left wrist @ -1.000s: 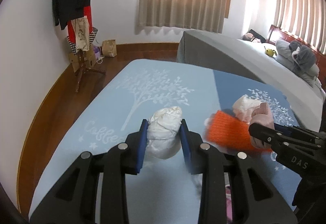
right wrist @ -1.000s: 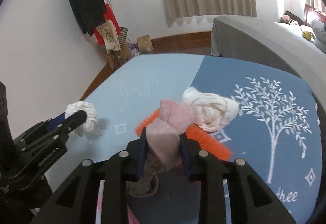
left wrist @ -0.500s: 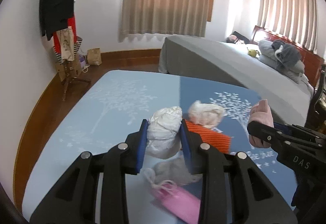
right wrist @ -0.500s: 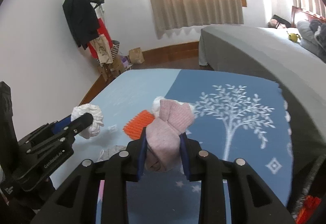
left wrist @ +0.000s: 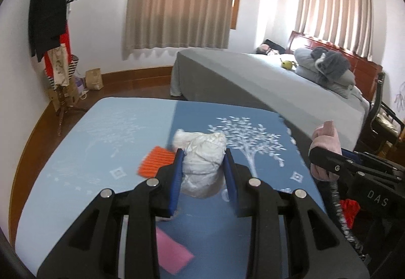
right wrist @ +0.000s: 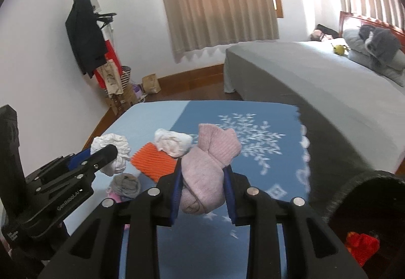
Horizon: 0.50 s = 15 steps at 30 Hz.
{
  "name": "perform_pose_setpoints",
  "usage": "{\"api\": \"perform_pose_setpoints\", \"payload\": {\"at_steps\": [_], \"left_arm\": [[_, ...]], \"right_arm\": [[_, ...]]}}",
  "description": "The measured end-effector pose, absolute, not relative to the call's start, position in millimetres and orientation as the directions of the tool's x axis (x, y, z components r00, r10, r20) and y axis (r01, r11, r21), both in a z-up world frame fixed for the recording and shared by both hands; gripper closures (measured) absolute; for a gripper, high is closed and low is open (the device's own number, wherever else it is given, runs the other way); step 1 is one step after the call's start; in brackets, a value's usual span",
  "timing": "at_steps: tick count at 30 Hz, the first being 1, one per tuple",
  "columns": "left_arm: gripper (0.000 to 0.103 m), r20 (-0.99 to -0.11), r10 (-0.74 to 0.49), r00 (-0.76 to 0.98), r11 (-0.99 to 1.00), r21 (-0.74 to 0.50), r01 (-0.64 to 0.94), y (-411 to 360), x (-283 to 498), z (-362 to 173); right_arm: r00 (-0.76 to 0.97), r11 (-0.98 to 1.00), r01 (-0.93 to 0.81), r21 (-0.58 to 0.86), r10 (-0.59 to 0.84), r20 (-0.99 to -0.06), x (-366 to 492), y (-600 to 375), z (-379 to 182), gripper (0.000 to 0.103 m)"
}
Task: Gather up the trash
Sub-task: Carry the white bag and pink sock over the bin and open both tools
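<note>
My left gripper (left wrist: 203, 170) is shut on a crumpled white wad (left wrist: 203, 167) and holds it above the blue table (left wrist: 106, 142). It also shows in the right wrist view (right wrist: 111, 152). My right gripper (right wrist: 203, 190) is shut on a pink knitted sock ball (right wrist: 207, 172), seen at the right in the left wrist view (left wrist: 325, 142). An orange ribbed piece (right wrist: 154, 161), a white cloth ball (right wrist: 173, 142), a grey wad (right wrist: 126, 185) and a pink flat piece (left wrist: 174, 252) lie on the table.
A dark bin (right wrist: 367, 203) with something red (right wrist: 362, 247) inside stands off the table's right edge. A grey bed (left wrist: 265, 81) lies beyond. A coat rack (left wrist: 54, 25) stands at the far left wall. A chair (left wrist: 384, 116) is at the right.
Both grippers have swung to the right with their loads still held. The right gripper now hangs near the bin's rim; the table items have shifted left in both views.
</note>
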<state>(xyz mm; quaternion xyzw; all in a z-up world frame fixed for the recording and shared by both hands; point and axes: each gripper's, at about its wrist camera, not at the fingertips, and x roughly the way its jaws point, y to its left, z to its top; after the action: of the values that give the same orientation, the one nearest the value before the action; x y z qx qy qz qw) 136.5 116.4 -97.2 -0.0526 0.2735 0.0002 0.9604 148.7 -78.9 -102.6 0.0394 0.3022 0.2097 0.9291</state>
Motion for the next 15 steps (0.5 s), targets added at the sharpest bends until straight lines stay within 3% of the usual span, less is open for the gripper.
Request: {"api": "perform_pose_setpoints", "payload": {"at_steps": [15], "left_arm": [[0.073,-0.505,-0.176,0.845,0.984,-0.112,0.138,16,127,-93]], "right_arm": [[0.792,0.962,-0.213,0.173,0.274,-0.545,113,-176,-98,0.074]]}}
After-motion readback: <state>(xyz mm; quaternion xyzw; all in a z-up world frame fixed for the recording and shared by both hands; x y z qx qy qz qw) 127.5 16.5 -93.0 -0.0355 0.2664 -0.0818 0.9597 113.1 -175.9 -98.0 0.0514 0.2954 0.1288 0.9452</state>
